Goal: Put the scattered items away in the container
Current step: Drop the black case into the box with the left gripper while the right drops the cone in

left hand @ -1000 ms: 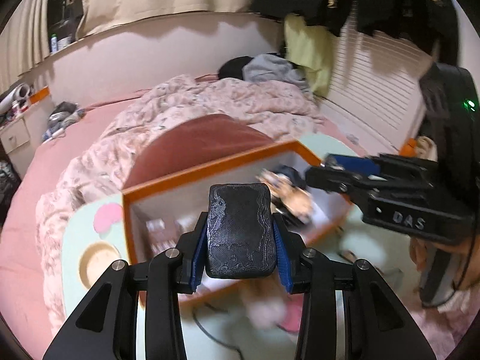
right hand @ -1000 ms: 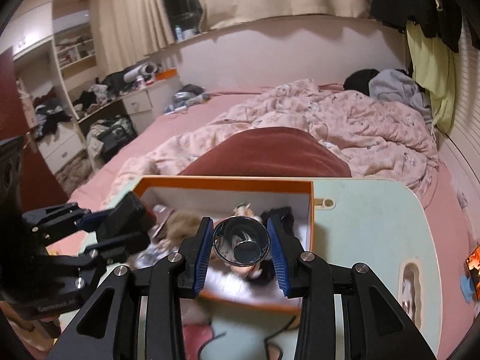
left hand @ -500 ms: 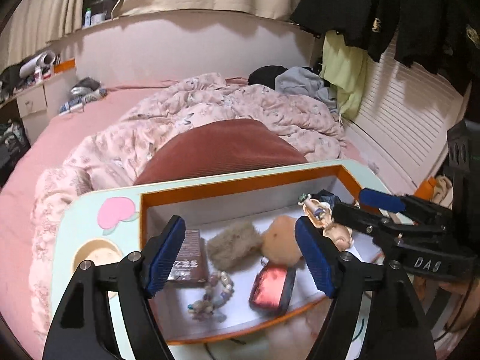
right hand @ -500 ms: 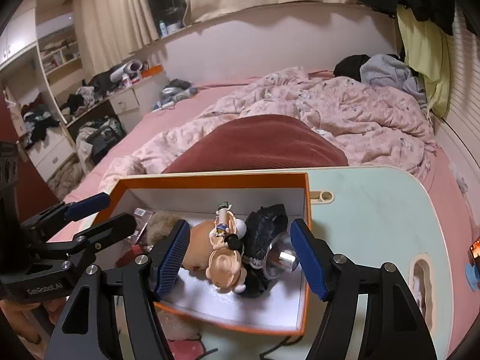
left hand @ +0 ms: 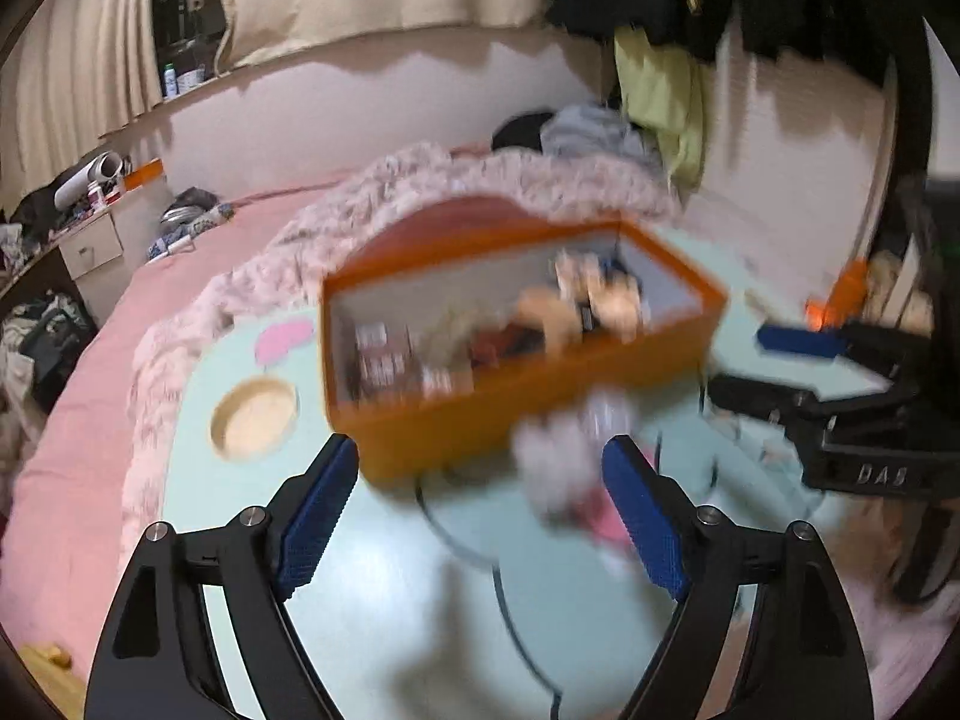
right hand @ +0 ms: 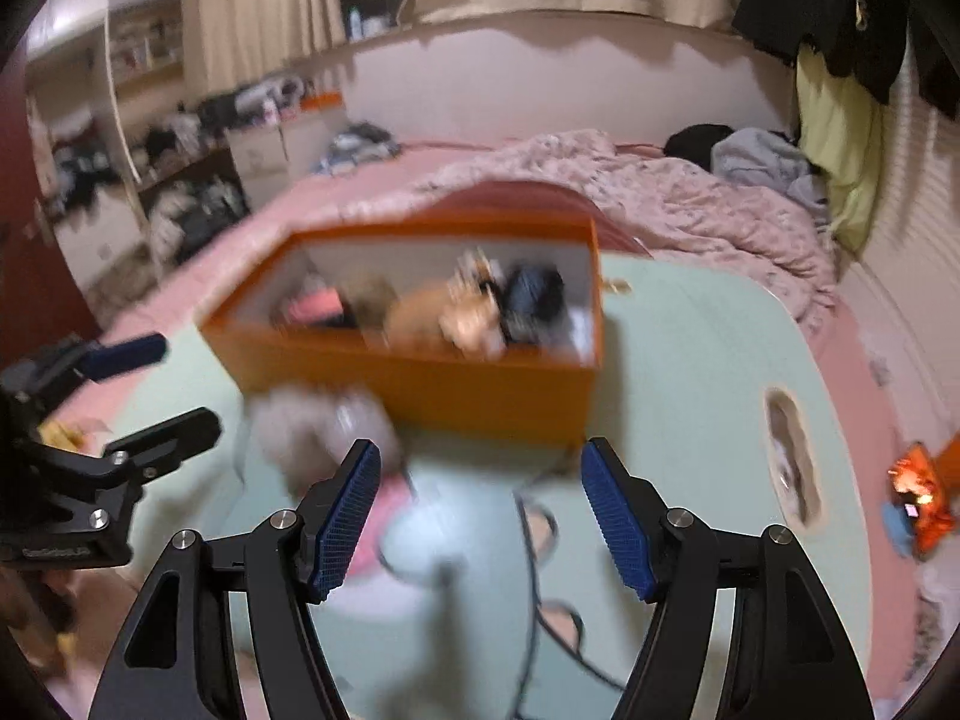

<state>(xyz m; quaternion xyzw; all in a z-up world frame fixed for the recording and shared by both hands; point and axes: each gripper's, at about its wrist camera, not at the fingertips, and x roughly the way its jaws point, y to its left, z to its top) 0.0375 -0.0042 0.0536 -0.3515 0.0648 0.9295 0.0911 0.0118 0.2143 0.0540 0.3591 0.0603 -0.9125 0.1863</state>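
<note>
The orange box [left hand: 456,426] [right hand: 456,390] stands on the pale green table [left hand: 384,600] and holds several small items, among them plush toys and a dark pouch. A pale fluffy thing [left hand: 564,450] [right hand: 324,426] lies on the table just in front of the box, with a pink item [left hand: 606,519] beside it and a black cable [right hand: 534,540] running past. My left gripper [left hand: 480,456] hovers short of the box; its jaws are opening with nothing between them. My right gripper [right hand: 480,453] is open and holds nothing. Both views are blurred by motion.
Each gripper shows in the other's view: the right gripper [left hand: 741,363] on the right, the left gripper [right hand: 189,384] on the left. The table has a round recess [left hand: 255,417] and a slot [right hand: 792,456]. A red cushion [left hand: 468,213] and a rumpled pink bed lie behind the box.
The left gripper let go of a black patterned pouch and the right of a shiny metal cup, both over the box. Both opened wide and drew back and down toward the table.
</note>
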